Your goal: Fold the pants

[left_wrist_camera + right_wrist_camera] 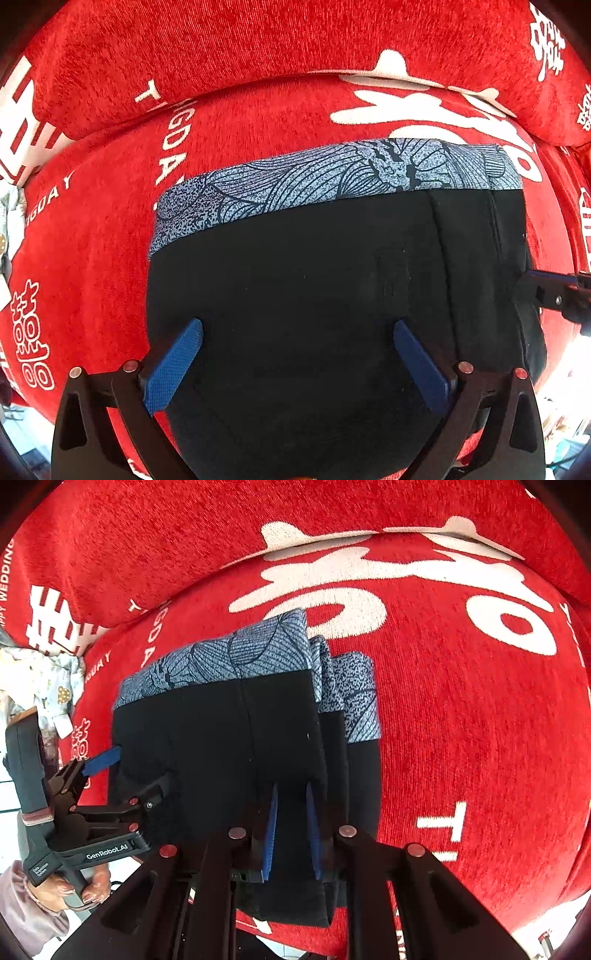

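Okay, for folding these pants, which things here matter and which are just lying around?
Belongs to the job:
- pants, black with a patterned blue band
- left gripper, open
- right gripper, nearly shut

Just lying about:
- pale printed cloth at the left edge
- red cushion underneath

bright, even daylight in both wrist views. the red cushion cover shows vivid and sharp. the black pants lose nearly all detail in darkness. glare whitens the lower right corner. fisheye bending curves the edges, corners dark.
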`<state>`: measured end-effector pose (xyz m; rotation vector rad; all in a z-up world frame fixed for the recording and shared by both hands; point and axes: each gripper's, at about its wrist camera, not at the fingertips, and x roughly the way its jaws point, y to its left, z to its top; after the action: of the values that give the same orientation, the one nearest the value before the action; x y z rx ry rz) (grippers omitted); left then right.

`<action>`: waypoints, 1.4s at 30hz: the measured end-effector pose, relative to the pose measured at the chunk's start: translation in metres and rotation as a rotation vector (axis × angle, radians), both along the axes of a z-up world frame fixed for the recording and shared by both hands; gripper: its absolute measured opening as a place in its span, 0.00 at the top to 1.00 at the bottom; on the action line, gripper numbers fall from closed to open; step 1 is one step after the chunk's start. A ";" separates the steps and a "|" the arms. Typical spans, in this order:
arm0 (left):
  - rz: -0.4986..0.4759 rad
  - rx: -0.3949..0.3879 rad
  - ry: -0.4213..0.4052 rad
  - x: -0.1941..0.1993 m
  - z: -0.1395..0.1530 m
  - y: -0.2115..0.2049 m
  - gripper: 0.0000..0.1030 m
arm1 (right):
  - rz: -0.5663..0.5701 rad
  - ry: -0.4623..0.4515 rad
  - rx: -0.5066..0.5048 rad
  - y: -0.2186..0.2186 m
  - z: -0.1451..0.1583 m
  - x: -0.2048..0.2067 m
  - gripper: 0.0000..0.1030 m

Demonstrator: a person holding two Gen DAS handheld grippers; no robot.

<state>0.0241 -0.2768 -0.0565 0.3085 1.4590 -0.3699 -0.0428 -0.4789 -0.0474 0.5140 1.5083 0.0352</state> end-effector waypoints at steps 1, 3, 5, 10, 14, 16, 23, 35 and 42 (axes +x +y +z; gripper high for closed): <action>0.001 0.008 0.006 0.000 0.001 0.000 0.00 | 0.000 0.012 -0.004 0.001 0.002 0.000 0.82; 0.011 0.027 0.014 0.000 0.007 -0.001 0.00 | -0.002 0.028 -0.006 0.003 0.006 -0.001 0.79; 0.010 0.063 0.031 -0.003 0.013 0.000 0.00 | -0.010 0.047 -0.009 0.004 0.011 -0.004 0.74; 0.020 0.054 0.067 -0.017 0.039 0.014 0.00 | -0.061 0.079 0.009 0.003 0.029 -0.024 0.50; 0.002 0.048 0.086 -0.035 0.063 0.024 0.00 | -0.092 0.123 0.016 0.003 0.039 -0.044 0.47; -0.016 0.047 0.100 -0.042 0.072 0.025 0.00 | -0.103 0.149 0.015 0.004 0.043 -0.053 0.44; -0.054 0.063 0.069 -0.064 0.111 0.028 0.00 | -0.093 0.169 0.025 0.018 0.072 -0.066 0.28; 0.023 0.059 -0.002 -0.056 0.148 0.039 0.00 | -0.034 0.062 -0.118 0.038 0.128 -0.050 0.11; 0.079 0.071 0.005 -0.044 0.152 0.048 0.00 | 0.011 -0.016 -0.243 0.046 0.152 -0.040 0.11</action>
<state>-0.0203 -0.2293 0.0955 0.3055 1.4869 -0.2556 -0.0825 -0.4326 0.1048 0.3101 1.4760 -0.1339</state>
